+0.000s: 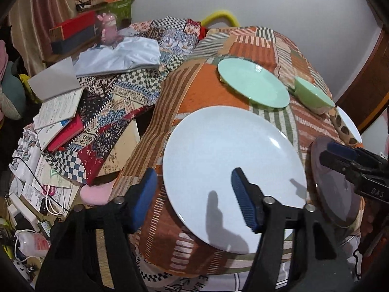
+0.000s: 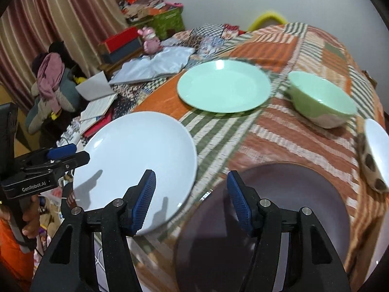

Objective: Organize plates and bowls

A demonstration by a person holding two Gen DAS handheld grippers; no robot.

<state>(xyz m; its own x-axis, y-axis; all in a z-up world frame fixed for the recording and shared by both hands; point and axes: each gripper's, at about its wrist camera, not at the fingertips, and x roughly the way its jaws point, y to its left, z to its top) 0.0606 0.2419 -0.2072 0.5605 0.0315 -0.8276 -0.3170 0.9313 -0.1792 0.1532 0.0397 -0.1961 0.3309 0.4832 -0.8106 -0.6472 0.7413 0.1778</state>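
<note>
We hold our left claw [image 1: 192,194] above the near left edge of the white plate [image 1: 231,165], jaws apart and nothing between them: one blue pad hangs over the patchwork cloth [image 1: 184,92] just off the rim, the other over the plate's face. Both pads throw shadows on the plate, so we are clear of it, not touching.

Our right claw [image 2: 190,194] is released too, empty, spread over the gap where the white plate [image 2: 136,155] and the dark plate [image 2: 291,209] nearly meet. Its left pad floats over the white plate's near right edge, its right pad over the dark one.

All the dishes sit on the cloth-covered desk. Beyond the white plate lies the mint-green plate [image 2: 223,86], flat, well apart from it. Just to its right stands the green bowl [image 2: 323,99], upright and near the plate; whether their rims touch we cannot tell. At the far right edge we catch part of a spotted bowl [image 2: 374,155], white inside, cut off by the frame.

Off the desk's left side, books and papers [image 1: 58,112] lie in a heap.
</note>
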